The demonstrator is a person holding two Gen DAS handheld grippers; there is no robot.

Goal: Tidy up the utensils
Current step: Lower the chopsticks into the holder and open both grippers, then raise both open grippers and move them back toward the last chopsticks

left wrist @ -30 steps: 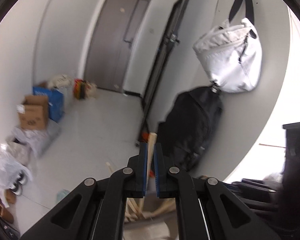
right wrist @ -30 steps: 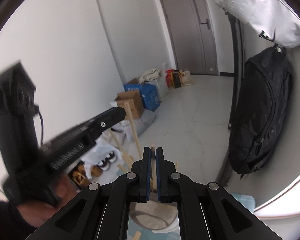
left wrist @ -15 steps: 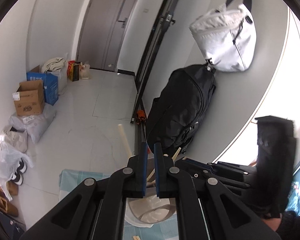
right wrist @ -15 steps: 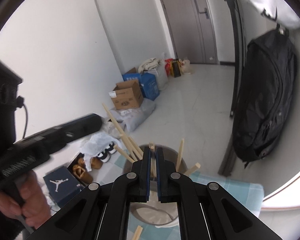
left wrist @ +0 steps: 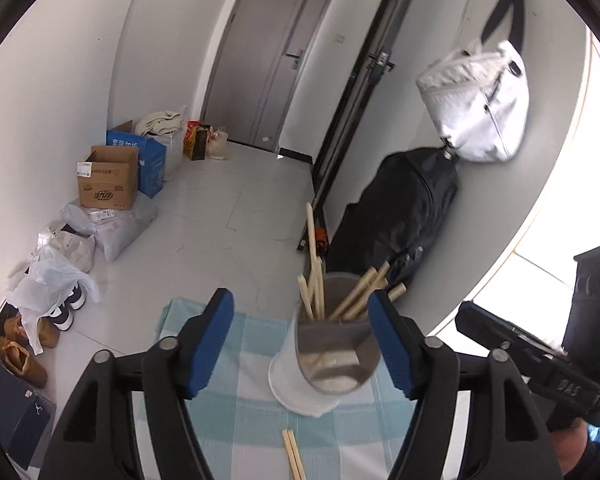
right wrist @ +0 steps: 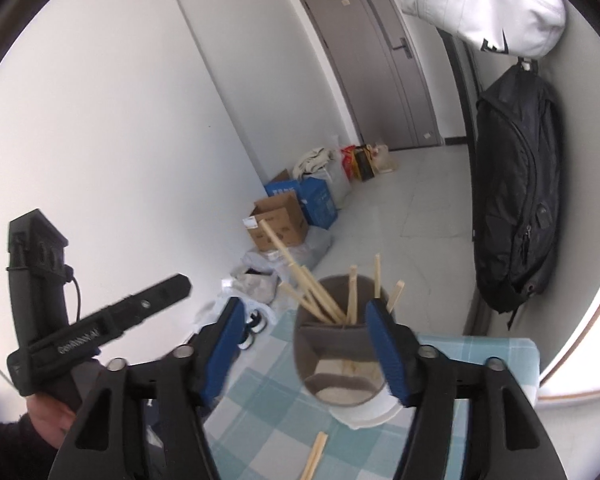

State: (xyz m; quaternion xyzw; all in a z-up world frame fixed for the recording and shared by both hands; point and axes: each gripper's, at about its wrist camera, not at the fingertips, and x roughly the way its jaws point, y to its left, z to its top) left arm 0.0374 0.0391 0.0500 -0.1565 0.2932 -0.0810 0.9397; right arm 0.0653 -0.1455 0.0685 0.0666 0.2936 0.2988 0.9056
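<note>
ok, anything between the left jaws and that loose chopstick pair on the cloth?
Nothing visible. The chopstick pair lies bare on the checked cloth, in front of the cup. The left gripper, jaws just opened and empty, has a clear path down.

A home's entrance hallway: a grey front door (left wrist: 268,68), shoes (left wrist: 66,312) and cardboard boxes (left wrist: 108,178) along the white wall, a black backpack (left wrist: 400,216) and white bag (left wrist: 480,108) hanging, a checked tablecloth (left wrist: 244,400)
</note>
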